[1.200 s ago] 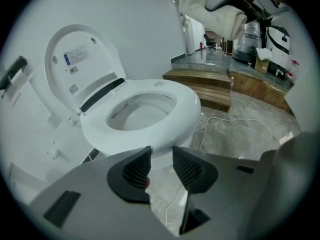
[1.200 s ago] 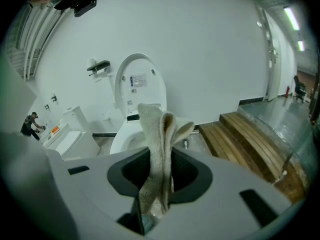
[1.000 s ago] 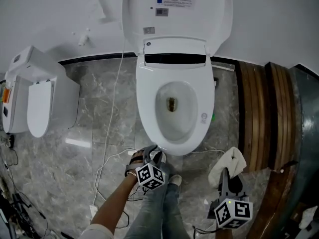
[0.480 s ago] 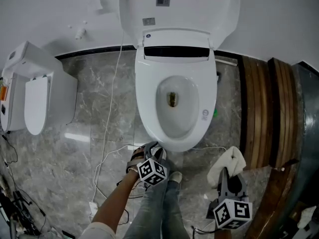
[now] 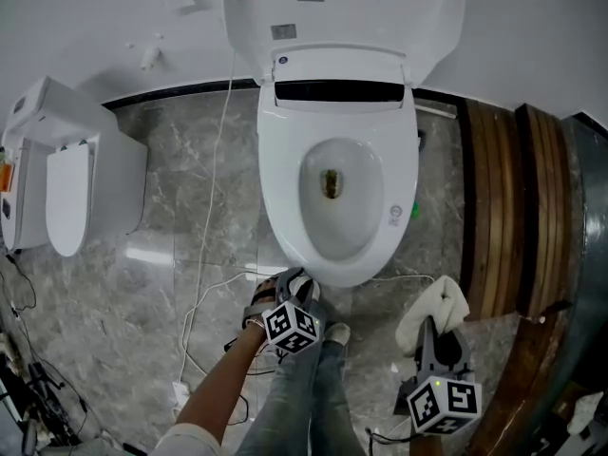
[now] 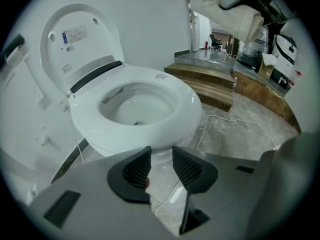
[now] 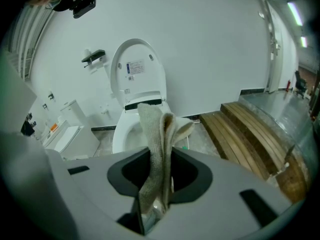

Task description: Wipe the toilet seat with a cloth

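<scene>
My left gripper sits low in the centre of the head view, just below the front rim of the white oval toilet seat and not touching it. In the left gripper view, the left gripper has its two ribbed black jaws a small way apart with nothing between them. Only the grey marble floor and a thin white cable show through and beyond the gap. The seat lies flat on the bowl in the middle of the head view, and its white plastic lid stands raised against the white wall at the top of the frame. My right gripper is in the lower right of the head view, clamped on a cream terry cloth. The cloth bunches up above the jaws, to the right of the seat's front edge and apart from it. The right gripper view confirms that grip. There the right gripper has the folded cloth pinched upright between its pads, with the toilet behind it. A second white toilet unit stands at the left edge of the head view, and brown wooden step slats run down the right side. My forearm and blue denim legs fill the bottom centre.
</scene>
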The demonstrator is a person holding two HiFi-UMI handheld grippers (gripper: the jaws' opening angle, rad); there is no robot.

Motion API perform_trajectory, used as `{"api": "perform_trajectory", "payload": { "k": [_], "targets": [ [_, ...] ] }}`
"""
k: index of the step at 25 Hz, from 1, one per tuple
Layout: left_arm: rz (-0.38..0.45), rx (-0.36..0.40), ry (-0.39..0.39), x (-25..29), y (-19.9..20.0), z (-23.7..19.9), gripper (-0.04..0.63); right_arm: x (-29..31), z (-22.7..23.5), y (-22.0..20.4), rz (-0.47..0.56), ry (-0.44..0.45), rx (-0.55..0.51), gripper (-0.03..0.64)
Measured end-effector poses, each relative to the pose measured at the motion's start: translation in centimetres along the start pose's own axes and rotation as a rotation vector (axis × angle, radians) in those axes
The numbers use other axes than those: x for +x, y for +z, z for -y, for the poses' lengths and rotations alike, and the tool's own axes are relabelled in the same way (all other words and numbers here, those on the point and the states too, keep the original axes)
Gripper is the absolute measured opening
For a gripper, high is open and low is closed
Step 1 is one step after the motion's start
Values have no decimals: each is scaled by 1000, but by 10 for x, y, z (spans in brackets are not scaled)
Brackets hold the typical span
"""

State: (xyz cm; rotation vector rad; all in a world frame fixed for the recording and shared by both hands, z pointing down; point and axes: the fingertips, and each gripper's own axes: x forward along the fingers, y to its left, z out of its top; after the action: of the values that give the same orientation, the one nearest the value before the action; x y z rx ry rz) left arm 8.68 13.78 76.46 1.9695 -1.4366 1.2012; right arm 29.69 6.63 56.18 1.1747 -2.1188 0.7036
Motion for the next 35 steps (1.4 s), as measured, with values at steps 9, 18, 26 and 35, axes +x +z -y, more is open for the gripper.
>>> {"api": "perform_trajectory", "payload": {
  "k": [9, 18, 26, 35],
  "targets": [
    [127, -118, 21, -37, 34, -24, 152, 16, -6, 15, -15, 9, 0, 97],
    [381, -407, -27, -100, 124, -88, 31, 53, -23, 50, -47, 26, -1, 97],
    [513, -521, -24, -135, 176, -148, 9, 102, -38, 102, -44, 42, 0, 97],
    [506, -626, -20, -118, 183, -159, 9, 175, -41, 97, -150, 85, -215, 97]
  ]
}}
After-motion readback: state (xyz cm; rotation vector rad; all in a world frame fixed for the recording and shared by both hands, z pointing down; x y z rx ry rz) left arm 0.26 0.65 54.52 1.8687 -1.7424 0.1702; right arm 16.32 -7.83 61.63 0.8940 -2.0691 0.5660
